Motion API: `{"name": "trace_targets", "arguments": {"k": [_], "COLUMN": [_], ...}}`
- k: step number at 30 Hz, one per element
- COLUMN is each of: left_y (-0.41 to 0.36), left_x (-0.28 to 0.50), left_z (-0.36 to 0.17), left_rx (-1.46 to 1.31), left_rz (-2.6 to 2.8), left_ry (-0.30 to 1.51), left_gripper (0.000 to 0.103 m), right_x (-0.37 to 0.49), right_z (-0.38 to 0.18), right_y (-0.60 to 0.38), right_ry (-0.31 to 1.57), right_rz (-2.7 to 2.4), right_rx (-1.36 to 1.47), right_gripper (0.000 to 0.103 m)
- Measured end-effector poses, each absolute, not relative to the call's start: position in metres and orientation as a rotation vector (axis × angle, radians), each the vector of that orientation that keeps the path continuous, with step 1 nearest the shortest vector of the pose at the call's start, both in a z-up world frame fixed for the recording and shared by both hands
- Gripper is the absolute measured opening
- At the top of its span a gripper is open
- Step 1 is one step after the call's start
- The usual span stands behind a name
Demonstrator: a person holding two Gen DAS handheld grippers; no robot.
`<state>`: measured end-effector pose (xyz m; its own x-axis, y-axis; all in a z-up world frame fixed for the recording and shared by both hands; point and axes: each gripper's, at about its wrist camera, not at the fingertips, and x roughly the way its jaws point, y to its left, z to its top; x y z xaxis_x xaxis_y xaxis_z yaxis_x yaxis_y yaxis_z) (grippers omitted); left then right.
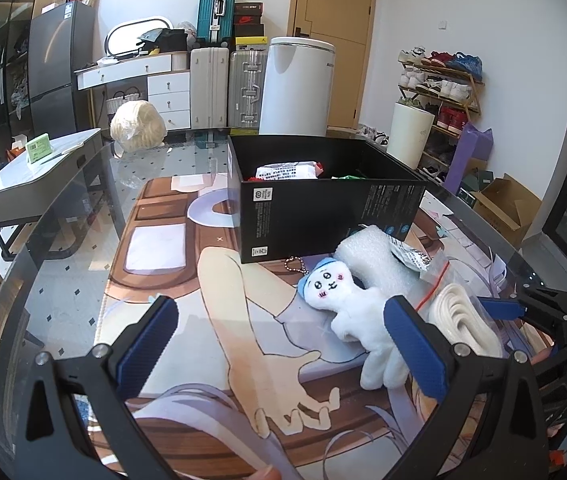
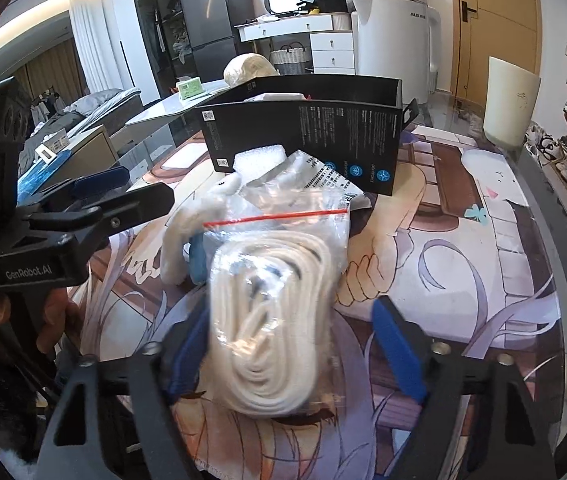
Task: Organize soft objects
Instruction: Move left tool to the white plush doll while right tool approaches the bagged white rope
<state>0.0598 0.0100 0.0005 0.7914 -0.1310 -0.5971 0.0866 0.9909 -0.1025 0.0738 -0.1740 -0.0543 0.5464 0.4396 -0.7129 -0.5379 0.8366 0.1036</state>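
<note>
A white plush doll with a blue cap point(image 1: 347, 300) lies on the printed mat, its legs beside the right finger of my left gripper point(image 1: 281, 312), which is open and holds nothing. A clear zip bag of coiled white cord point(image 2: 275, 320) sits between the jaws of my right gripper point(image 2: 289, 308). The left pad is at the bag and the right pad stands apart from it. The same bag point(image 1: 463, 320) shows in the left wrist view beside the doll. Behind them stands an open black box point(image 1: 323, 216) with packets inside.
White foam point(image 1: 375, 256) and a printed packet point(image 1: 411, 256) lie against the box front. The mat point(image 1: 163, 248) covers a glass table whose edge point(image 1: 15, 280) curves round at the left. A white bin point(image 1: 297, 88), suitcases and a shoe rack point(image 1: 439, 80) stand beyond.
</note>
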Motion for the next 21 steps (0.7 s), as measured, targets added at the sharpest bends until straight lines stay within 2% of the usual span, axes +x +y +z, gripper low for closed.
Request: {"name": "trace_targets", "arguments": {"k": [3, 8, 21], "left_y": [0.010, 0.010, 0.001], "left_x": [0.060, 0.060, 0.064], "left_z": [0.000, 0.000, 0.006], "left_rx": [-0.071, -0.072, -0.053], "left_rz": [-0.118, -0.119, -0.151], "left_ry": [0.648, 0.648, 0.683], "left_gripper": [0.103, 0.103, 0.103], "right_x": [0.073, 0.068, 0.059], "right_z": [-0.053, -0.051, -0.025], "right_y": [-0.174, -0.174, -0.195], "right_ry": [0.806, 0.787, 0.655], "right_rz": [0.600, 0.613, 0.598], "right_rx": [-0.124, -0.141, -0.079], "right_gripper": [0.059, 0.045, 0.043]}}
